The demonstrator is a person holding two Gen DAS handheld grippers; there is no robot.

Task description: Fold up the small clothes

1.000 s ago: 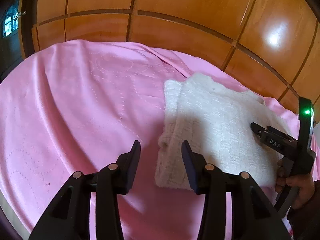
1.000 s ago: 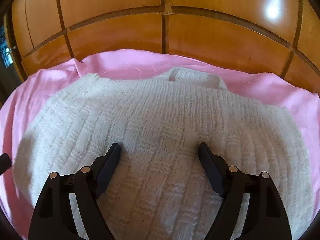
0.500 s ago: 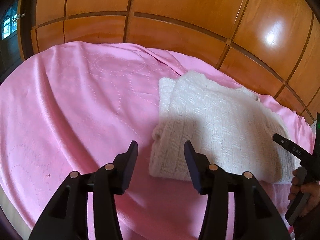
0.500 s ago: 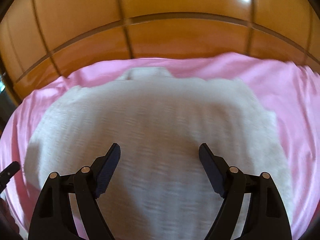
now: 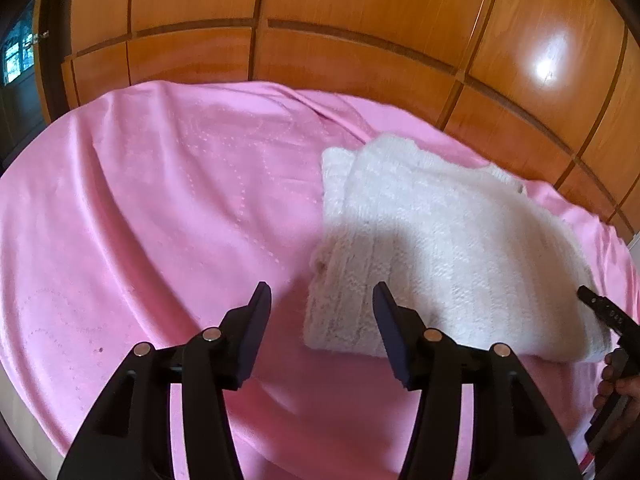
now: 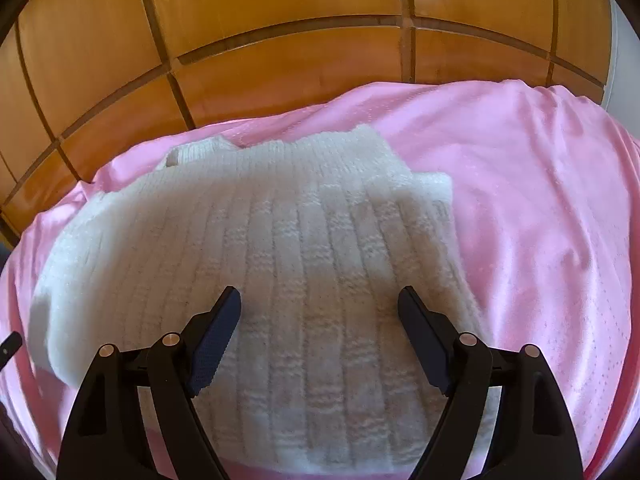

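White knitted sweater [image 5: 448, 240] folded on pink sheet [image 5: 160, 200], below wooden panels [image 5: 360, 20]. Left tool [image 5: 320, 312] just opened wider, empty, at sweater's near left corner. Right tool [image 6: 320, 320] spread wide above sweater, gripping nothing.

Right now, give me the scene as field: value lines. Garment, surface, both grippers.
garment: white knit sweater, folded, lying flat
surface: pink bedsheet, wrinkled
backdrop: wooden wardrobe panels
left gripper: open, jaws just been opening, nothing between them, above the sweater's near-left corner
right gripper: open wide, above the sweater, nothing gripped
right hand: partly visible at the left view's edge
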